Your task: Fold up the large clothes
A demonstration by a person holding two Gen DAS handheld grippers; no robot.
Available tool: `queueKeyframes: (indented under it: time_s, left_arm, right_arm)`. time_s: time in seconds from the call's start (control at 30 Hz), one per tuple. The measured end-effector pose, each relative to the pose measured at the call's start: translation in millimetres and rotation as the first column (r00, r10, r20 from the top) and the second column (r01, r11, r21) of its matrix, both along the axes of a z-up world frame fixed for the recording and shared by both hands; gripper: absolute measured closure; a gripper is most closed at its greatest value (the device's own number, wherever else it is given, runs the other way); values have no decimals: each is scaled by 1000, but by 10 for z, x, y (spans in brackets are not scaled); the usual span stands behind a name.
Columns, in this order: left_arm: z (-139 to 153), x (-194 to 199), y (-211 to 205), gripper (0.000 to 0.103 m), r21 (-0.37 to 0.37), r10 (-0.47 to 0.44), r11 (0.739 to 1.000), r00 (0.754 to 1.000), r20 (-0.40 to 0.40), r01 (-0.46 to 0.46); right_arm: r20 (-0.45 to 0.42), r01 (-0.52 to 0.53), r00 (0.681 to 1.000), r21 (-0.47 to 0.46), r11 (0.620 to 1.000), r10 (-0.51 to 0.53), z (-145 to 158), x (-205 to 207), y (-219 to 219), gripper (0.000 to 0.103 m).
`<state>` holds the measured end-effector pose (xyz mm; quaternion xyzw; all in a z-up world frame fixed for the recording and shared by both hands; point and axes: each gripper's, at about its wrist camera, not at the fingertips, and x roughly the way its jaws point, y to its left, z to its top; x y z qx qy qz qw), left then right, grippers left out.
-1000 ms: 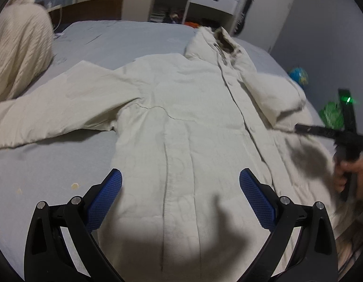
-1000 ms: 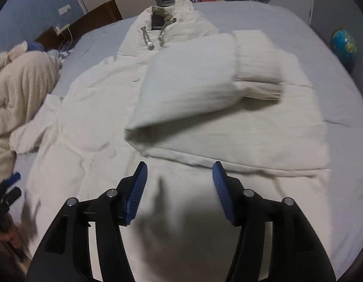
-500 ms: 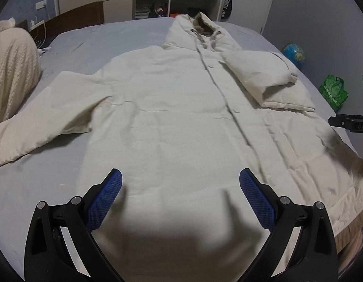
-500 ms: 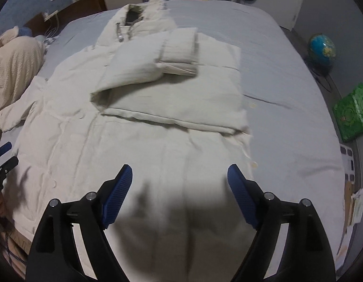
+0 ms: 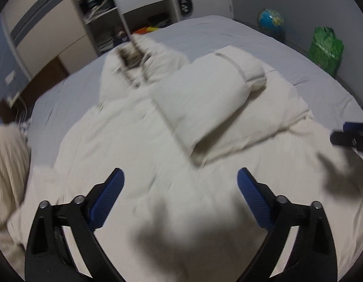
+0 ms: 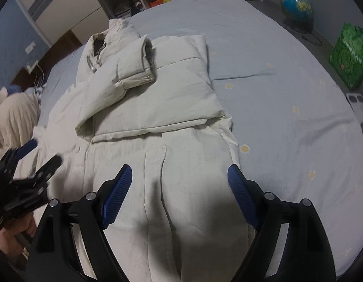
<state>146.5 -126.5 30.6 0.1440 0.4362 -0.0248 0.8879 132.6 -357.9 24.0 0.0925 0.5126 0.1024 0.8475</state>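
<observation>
Lying flat along the middle of the bed (image 6: 287,75): a cream puffer coat (image 6: 181,164), right sleeve (image 6: 134,70) already folded across the chest. Hovering above the hem, fingers apart and holding nothing: left gripper (image 5: 180,188), right gripper (image 6: 179,181). Probably coming next: gripping the left side and folding it inward.

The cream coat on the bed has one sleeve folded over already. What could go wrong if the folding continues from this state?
1. The folded sleeve only rests loosely on the cream coat; pulling the hem could make it slide off.
2. The coat's edge lies near the bare part of the bed; a strong tug might drag it askew.
3. Both the left hand-held gripper and the right hand-held gripper are open above thick padded cloth, so a shallow pinch may slip.
</observation>
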Motion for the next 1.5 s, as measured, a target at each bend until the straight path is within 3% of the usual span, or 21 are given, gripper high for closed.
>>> queueKeyframes:
  time_s: [0.3,0.37,0.43,0.47,0.53,0.6,0.83,0.97,1.07,1.23,1.4,1.47,1.5]
  left_arm:
    - [-157,668,-557,24,108,-80,990,995,-59,87]
    - [-245,802,-629,33,126,-90,987,991,-97,102]
    - [-317,899,-640,57,131,-90,986,987,-133,107]
    - [-320,940,-613,63,121,-85,987,987,-139,103]
    - [-240,960,-539,81,69,-75,994,990,-121,84]
    - [-92,944,-433,87,5,-54,998,996,-73,55]
    - [238,708,144,92,-133,66,989,997,46,-60]
    - [217,502,634,92,-233,195,956,979,59,-177]
    - [84,337,988,92,-313,293,910,956,24,-271]
    - [-297,128,1376,93,-385,376,843,924,-77,-375]
    - [-666,67,1616,92,-372,407,814,894,-185,-447]
    - [-682,31,1675,92,-393,389,812,902,-185,-431]
    - [-670,21,1684,86,-401,380,812,906,-186,-423]
  right_arm:
    - [-63,-2,998,13,1000,3,-121,71,32,24]
    - [-72,2,997,26,1000,-1,-136,78,17,24]
    - [-71,7,997,32,999,-5,-134,70,8,24]
    - [-72,8,997,34,999,-6,-140,71,4,24]
    - [-76,8,997,33,999,-6,-145,73,6,24]
    - [-76,7,997,35,999,-5,-149,66,-6,24]
    - [-81,-5,997,20,1000,7,-150,76,-8,24]
    - [-86,-1,996,22,1000,3,-151,98,-27,24]
    - [-86,-4,996,12,1000,5,-150,105,5,24]
    - [-90,-9,996,-9,1000,8,-159,102,55,24]
    - [-92,-11,996,-19,1000,9,-155,109,61,24]
    - [-92,-14,996,-24,1000,11,-156,115,64,24]
    - [-93,-15,996,-29,999,13,-156,119,71,24]
